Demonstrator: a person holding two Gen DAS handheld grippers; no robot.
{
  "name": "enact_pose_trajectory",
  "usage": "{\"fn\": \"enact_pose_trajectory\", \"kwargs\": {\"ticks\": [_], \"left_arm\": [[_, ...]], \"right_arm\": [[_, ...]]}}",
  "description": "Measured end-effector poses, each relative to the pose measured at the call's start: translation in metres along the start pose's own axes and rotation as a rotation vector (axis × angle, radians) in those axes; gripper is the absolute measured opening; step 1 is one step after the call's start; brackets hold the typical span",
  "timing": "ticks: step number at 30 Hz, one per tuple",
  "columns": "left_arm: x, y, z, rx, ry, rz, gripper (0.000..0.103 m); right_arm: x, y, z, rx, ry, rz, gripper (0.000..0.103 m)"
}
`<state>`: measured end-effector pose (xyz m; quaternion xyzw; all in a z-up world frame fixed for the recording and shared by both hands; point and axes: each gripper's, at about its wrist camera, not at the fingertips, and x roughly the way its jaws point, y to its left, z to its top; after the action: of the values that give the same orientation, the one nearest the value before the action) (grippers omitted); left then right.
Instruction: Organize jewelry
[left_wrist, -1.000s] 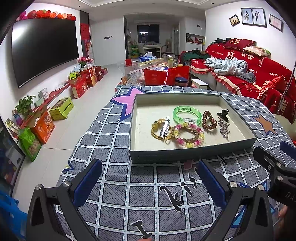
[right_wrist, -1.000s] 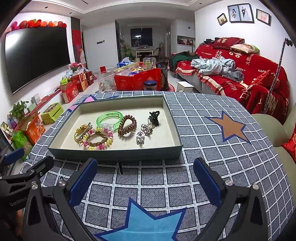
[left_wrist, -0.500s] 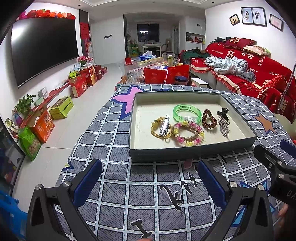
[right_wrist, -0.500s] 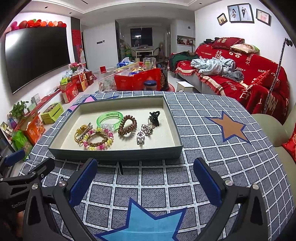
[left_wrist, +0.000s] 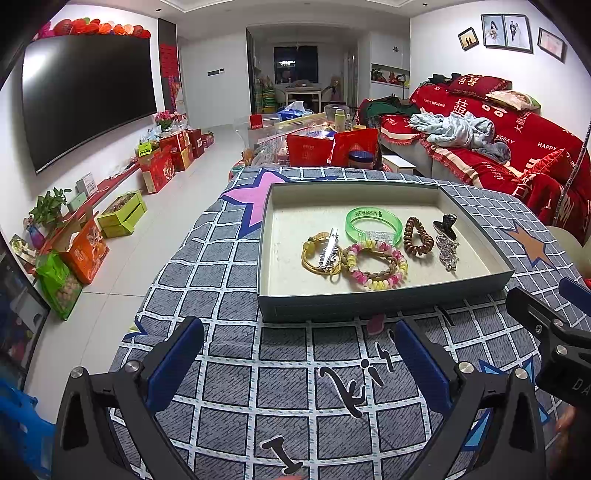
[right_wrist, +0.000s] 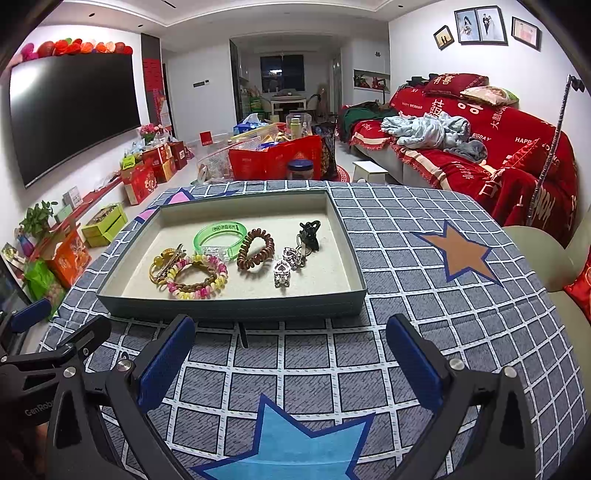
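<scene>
Left wrist view: left tongs (left_wrist: 295, 354) spread wide, gripping nothing, over the worktop (left_wrist: 284, 369); jewelry tray (left_wrist: 369, 304) just ahead. Right tongs (right_wrist: 290, 352) likewise spread, empty.

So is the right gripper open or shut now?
Open. The right gripper shows its blue fingers wide apart above the checked cloth, holding nothing.

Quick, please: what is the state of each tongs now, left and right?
Left tongs: open, holding nothing, above the tablecloth.
Right tongs: open, holding nothing.
</scene>
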<state>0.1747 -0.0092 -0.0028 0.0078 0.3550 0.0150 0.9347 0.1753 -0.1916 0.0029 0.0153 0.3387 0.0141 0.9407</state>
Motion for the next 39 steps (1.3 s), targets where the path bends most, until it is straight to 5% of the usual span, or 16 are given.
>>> {"fn": "enact_pose_trajectory", "kwargs": {"ticks": [39], "left_arm": [[-0.0023, 0.0008, -0.0029, 0.005, -0.001, 0.003, 0.103]], "right_arm": [[-0.0011, 0.0010, 0.0007, 0.002, -0.003, 0.000, 0.103]]}}
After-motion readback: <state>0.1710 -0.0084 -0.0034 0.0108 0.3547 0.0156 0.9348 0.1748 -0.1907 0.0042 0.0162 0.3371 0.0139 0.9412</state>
